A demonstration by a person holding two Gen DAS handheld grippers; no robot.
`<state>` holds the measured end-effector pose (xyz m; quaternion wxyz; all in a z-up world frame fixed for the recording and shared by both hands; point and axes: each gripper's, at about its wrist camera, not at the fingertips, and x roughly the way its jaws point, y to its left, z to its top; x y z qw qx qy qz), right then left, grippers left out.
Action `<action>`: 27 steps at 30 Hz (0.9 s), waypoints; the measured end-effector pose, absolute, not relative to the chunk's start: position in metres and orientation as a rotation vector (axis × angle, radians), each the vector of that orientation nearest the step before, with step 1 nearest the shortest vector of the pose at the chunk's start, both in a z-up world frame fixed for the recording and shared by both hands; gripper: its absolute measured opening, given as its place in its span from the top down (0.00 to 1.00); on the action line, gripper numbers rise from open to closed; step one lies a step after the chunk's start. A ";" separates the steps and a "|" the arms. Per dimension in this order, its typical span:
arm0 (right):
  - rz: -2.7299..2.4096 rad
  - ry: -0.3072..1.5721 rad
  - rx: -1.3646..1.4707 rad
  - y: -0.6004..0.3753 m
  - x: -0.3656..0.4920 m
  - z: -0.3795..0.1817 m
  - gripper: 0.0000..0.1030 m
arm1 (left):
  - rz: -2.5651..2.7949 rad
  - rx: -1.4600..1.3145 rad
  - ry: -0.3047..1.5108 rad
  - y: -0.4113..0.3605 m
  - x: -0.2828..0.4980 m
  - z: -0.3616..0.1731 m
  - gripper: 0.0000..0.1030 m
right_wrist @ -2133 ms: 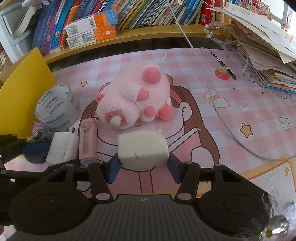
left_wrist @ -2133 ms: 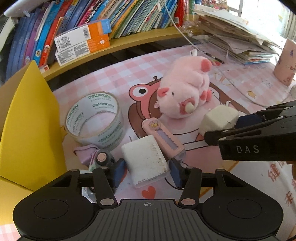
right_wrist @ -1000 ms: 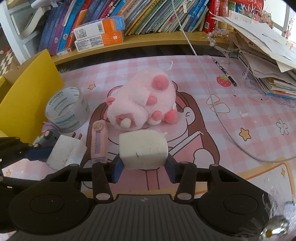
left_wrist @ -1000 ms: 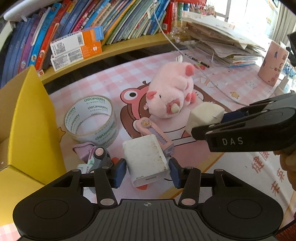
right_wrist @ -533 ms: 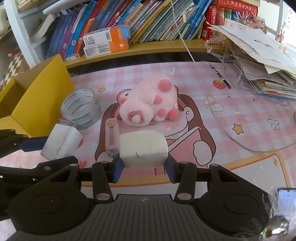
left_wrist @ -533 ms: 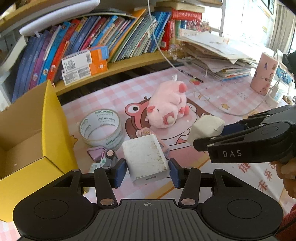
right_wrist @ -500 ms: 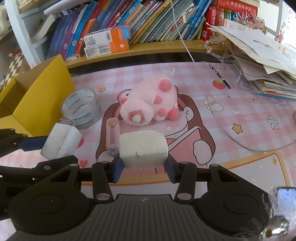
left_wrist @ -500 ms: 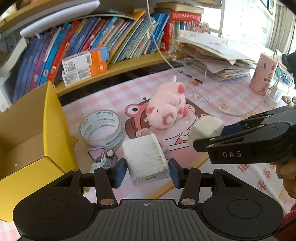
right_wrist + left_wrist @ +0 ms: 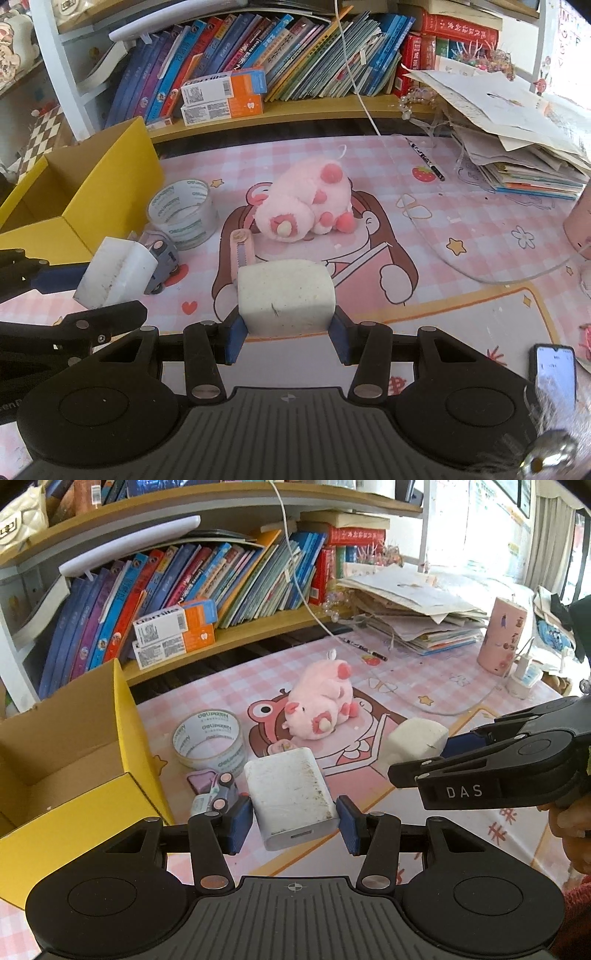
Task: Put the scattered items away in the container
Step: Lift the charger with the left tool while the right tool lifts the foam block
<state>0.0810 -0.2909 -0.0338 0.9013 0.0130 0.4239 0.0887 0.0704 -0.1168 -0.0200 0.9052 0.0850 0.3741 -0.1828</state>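
Observation:
My left gripper (image 9: 294, 821) is shut on a white charger block (image 9: 291, 797) and holds it above the mat; the block also shows in the right wrist view (image 9: 118, 277). My right gripper (image 9: 286, 338) is shut on a cream sponge block (image 9: 286, 295), also seen from the left wrist (image 9: 417, 740). The open yellow cardboard box (image 9: 74, 760) stands at the left (image 9: 92, 192). On the mat lie a pink plush pig (image 9: 321, 705), a clear tape roll (image 9: 208, 742), a pink utility knife (image 9: 242, 251) and a small toy car (image 9: 218, 797).
A bookshelf ledge with books and orange-white cartons (image 9: 173, 635) runs along the back. A paper stack (image 9: 413, 609) and a pink cup (image 9: 502, 640) stand at the right. A white cable (image 9: 480, 273) crosses the mat. A phone (image 9: 554, 373) lies at the front right.
Both grippers have risen and drawn back from the mat with their blocks held. The box interior has come into view at the left.

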 end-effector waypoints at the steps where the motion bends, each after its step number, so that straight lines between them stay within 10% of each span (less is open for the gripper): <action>1: 0.179 0.875 0.028 -0.290 0.078 -0.033 0.57 | -0.381 0.176 0.769 -0.116 0.069 -0.019 0.53; 27: 0.109 0.826 -0.008 -0.228 0.015 -0.006 0.57 | -0.449 0.116 0.669 -0.046 0.018 0.009 0.54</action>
